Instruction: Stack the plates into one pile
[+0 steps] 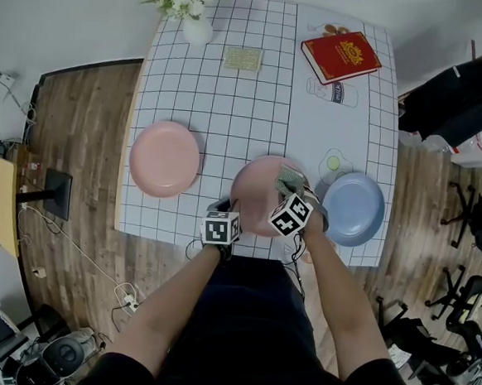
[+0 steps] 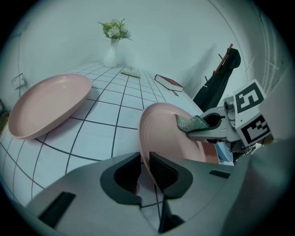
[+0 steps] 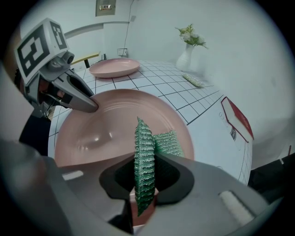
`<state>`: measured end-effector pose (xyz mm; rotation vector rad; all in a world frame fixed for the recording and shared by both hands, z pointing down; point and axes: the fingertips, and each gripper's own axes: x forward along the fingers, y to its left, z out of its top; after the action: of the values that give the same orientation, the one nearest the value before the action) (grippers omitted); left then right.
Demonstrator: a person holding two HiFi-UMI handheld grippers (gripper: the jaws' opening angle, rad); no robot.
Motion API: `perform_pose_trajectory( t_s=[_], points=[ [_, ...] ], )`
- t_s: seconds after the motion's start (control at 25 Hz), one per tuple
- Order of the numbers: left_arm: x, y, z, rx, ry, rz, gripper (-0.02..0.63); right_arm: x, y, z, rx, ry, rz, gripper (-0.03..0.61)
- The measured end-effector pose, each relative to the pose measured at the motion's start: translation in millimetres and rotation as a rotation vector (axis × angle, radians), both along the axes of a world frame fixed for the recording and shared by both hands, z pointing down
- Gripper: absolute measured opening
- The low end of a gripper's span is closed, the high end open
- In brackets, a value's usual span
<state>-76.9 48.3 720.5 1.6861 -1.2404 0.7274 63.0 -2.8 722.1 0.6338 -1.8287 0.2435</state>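
Left gripper (image 2: 144,171) jaws are pinched on the near rim of the middle plate (image 1: 253,193); whether that plate is lifted clear of the table (image 1: 231,104) cannot be told. The right gripper (image 3: 146,173) is closed on a green cloth (image 3: 144,152), which is laid against the plate's inner face on its right side. The held plate is flanked by two others. A blue plate (image 1: 354,206) lies just beside it on the right, and a second pink plate (image 1: 165,158) lies well apart on the left. The blue plate is judged the nearer target, though it sits on the side of the occupied right gripper.
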Motion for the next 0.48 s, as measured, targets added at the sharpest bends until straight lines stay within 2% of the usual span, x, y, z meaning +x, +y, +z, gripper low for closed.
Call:
perform_pose_trajectory(
  t_s=[0.48],
  points=[
    [0.1, 0.5, 0.5, 0.0, 0.006, -0.007, 0.057, 3.4, 9.7, 0.4, 0.006, -0.006, -0.021, 0.08]
  ],
)
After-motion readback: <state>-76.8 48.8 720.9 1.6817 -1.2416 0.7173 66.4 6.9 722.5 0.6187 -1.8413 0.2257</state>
